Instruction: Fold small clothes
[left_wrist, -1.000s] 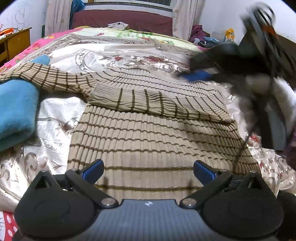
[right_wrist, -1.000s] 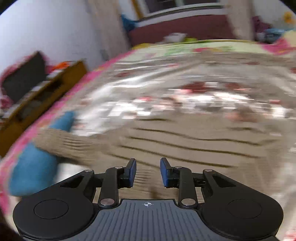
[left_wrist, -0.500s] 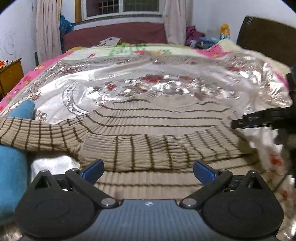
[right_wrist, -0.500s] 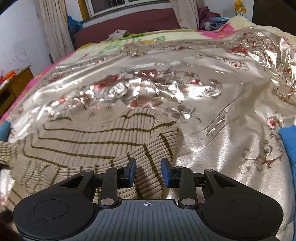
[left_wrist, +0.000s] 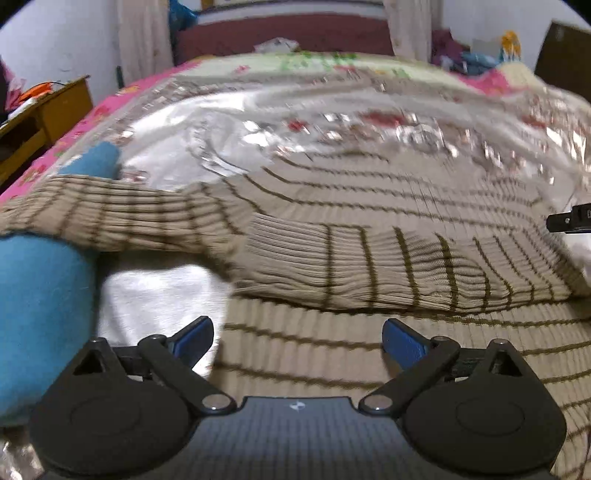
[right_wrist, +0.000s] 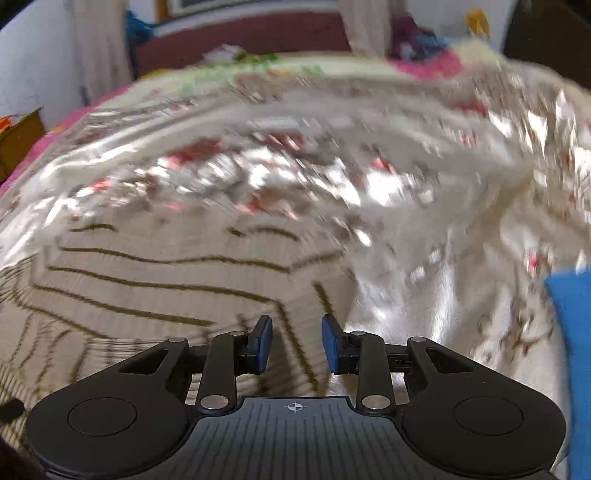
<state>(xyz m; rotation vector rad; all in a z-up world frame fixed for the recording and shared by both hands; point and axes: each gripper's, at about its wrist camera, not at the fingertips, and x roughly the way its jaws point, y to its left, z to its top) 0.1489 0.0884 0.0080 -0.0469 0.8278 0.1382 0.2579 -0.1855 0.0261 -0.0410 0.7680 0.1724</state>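
A beige knit sweater with thin brown stripes (left_wrist: 369, 206) lies flat on the shiny floral bedspread (left_wrist: 221, 125). One sleeve (left_wrist: 388, 273) is folded across its body; the other sleeve (left_wrist: 92, 210) stretches out to the left. My left gripper (left_wrist: 297, 338) is wide open and empty, low over the sweater's lower body. My right gripper (right_wrist: 295, 343) has its jaws partly open with nothing between them, over the sweater's right shoulder edge (right_wrist: 184, 280). The right gripper's tip also shows in the left wrist view (left_wrist: 569, 221).
A blue fleece cloth (left_wrist: 40, 295) lies at the left, under the outstretched sleeve. Another blue cloth (right_wrist: 572, 332) lies at the right. A wooden side table (left_wrist: 40, 118) stands left of the bed. A dark red bench (left_wrist: 288, 33) and curtains are at the far end.
Both views are blurred by motion. My left gripper has moved forward and left over the sweater. My right gripper has swung from the left sleeve side to the right shoulder edge.
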